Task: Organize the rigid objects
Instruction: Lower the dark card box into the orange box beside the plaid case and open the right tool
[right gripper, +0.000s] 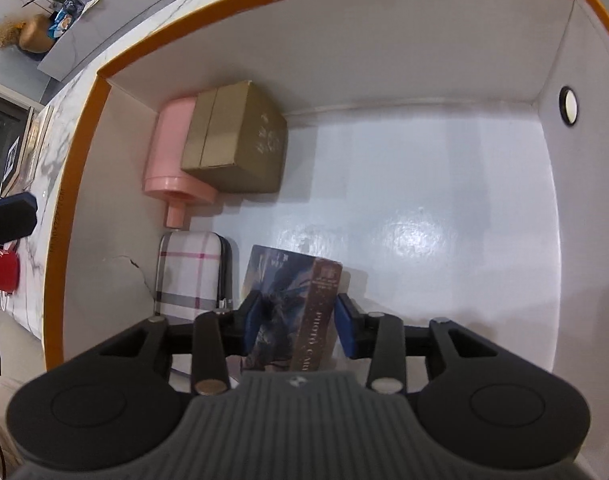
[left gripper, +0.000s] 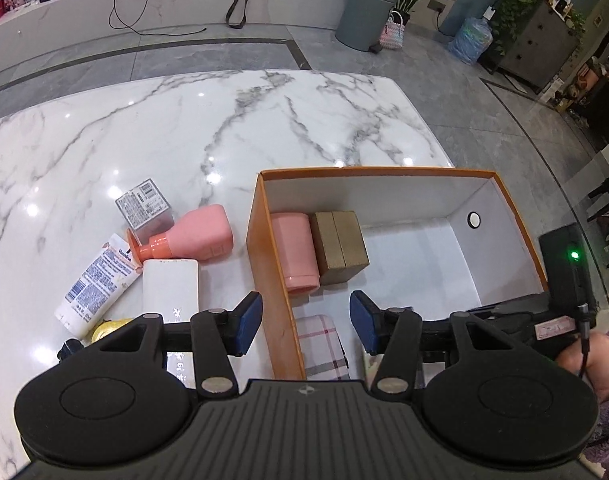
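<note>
so the right gripper (right gripper: 295, 326) sits down inside the orange box (right gripper: 70, 184) with its pads just off a dark photo card box (right gripper: 292, 300) standing between them beside the plaid case (right gripper: 188, 276), while the left gripper (left gripper: 306, 322) hangs half-open and empty, straddling the box's left wall.

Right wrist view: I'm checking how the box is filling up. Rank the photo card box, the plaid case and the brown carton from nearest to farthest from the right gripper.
1. Photo card box: between the right gripper's fingers.
2. Plaid case: just left of it, by the orange box's left wall.
3. Brown carton: far left corner, beside the pink bottle.
</note>
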`<state>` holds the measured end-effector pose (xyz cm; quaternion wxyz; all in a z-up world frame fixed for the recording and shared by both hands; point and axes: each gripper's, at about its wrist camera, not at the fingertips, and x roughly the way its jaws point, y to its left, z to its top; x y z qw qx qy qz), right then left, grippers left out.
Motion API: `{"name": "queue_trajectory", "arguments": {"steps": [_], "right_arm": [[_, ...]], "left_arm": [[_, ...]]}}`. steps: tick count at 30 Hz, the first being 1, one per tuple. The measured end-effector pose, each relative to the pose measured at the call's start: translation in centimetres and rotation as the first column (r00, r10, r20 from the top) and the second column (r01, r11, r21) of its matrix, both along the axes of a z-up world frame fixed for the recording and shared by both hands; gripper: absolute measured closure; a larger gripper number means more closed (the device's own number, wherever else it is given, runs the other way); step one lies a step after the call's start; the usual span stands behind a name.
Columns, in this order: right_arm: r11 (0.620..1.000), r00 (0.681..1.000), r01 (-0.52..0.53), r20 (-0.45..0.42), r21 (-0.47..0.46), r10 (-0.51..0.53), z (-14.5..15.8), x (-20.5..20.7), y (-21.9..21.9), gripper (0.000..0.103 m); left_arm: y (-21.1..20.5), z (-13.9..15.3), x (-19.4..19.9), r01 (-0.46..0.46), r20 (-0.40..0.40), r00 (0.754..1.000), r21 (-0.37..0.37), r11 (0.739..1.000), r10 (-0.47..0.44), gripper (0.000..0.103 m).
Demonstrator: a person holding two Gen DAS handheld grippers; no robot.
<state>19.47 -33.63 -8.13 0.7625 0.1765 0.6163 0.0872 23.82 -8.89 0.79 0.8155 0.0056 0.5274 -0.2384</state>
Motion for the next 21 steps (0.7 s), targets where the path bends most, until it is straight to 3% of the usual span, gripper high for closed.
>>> {"name": "queue_trajectory", "arguments": {"steps": [5,12,17,21], "right_arm": [[0.999,1.000,-0.031,-0.005,0.012,0.031,0.0,0.3,1.7,0.064],[0.994,0.999,-0.050,-0.005,-0.092,0.050,0.5,0.2,2.7,0.060],[0.990,0.991,-0.055,0.112,-0.133,0.070,3.5,-0.8,3.2,0.059],[0.986,0.953,-0.110,0.270,-0.124,0.140,7.4,-1.8,5.3,0.059]], "left_arm": [[0.6,0.1,-0.5,0.002,0.004,1.000,0.005,1.000,-0.002,0.043],[2.8,0.4,-1.2,-0.019,0.019,1.000,0.016,1.000,0.019,0.043],[6.0,1.3,-1.8,-0.085,0.041,0.996,0.002,0.996,0.085,0.043],[9.0,1.6,-2.3,-0.170,0.052,0.984,0.009,0.985,0.169,0.043]]}}
